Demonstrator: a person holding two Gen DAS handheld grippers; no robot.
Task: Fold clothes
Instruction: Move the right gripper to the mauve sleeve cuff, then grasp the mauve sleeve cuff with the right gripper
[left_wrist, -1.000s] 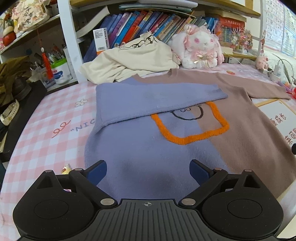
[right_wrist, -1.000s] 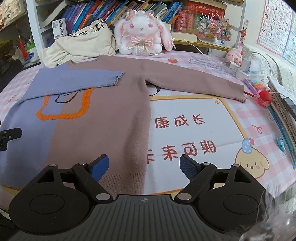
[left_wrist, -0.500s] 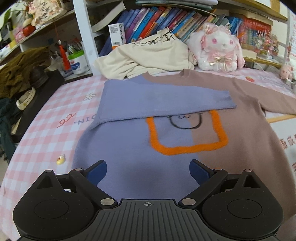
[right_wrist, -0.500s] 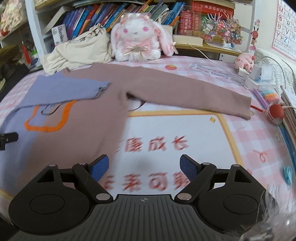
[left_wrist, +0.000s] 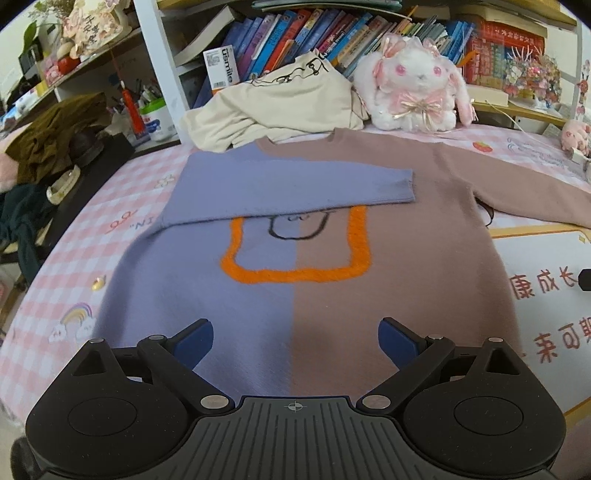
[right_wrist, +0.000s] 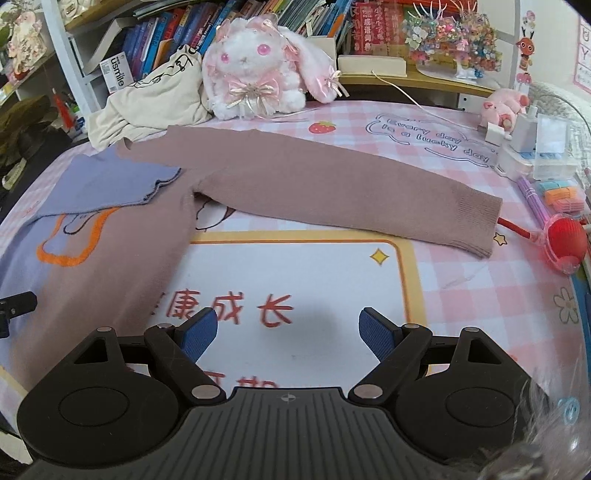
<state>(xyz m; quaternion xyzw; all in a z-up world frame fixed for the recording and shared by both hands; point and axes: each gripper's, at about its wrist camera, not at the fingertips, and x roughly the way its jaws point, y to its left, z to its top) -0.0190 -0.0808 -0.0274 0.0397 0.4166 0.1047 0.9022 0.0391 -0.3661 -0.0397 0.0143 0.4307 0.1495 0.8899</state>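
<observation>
One fuzzy knit lilac-and-mauve sweater (left_wrist: 295, 295), orange looped outline on chest; lilac sleeve (left_wrist: 288, 192) folded across chest, mauve sleeve (right_wrist: 351, 188) stretched flat. Left gripper (left_wrist: 295, 341), right gripper (right_wrist: 288, 330): jaws spread, empty.

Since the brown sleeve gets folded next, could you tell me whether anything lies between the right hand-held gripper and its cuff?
Nothing visible: only bare tablecloth lies between the right hand-held gripper and the cuff.
</observation>
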